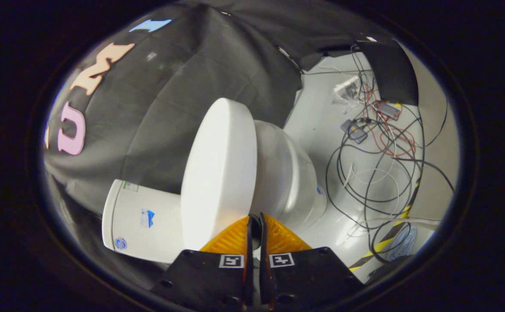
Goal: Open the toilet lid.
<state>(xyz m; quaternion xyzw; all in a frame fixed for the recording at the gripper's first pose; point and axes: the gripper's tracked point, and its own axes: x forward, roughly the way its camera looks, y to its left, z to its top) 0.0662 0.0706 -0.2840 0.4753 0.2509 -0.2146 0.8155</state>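
- Smooth white oval plastic toilet lid (219, 173) fills centre frame, closed against the glossy white ceramic bowl (293, 177)
- Hand-held gripper (255, 225), bottom centre: fingers nearly pressed together at the lid's rim, nothing visibly pinched
- Best to hook the rim's edge, then swing steadily toward the white tank (141, 221)

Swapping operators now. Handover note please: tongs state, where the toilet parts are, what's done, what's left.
Tongs: fingers nearly closed, narrow gap, tips at the edge of the toilet lid. Whether they pinch the lid edge cannot be told.
Lid: raised off the bowl and standing well clear of it, its flat top turned toward the tank, which lies beyond it beside the black cloth wall.
Loose cables lie on the pale floor past the bowl.
Done: lid is lifted, mostly open.
Left: likely ease it the rest of the way back toward the tank, then let go and withdraw.
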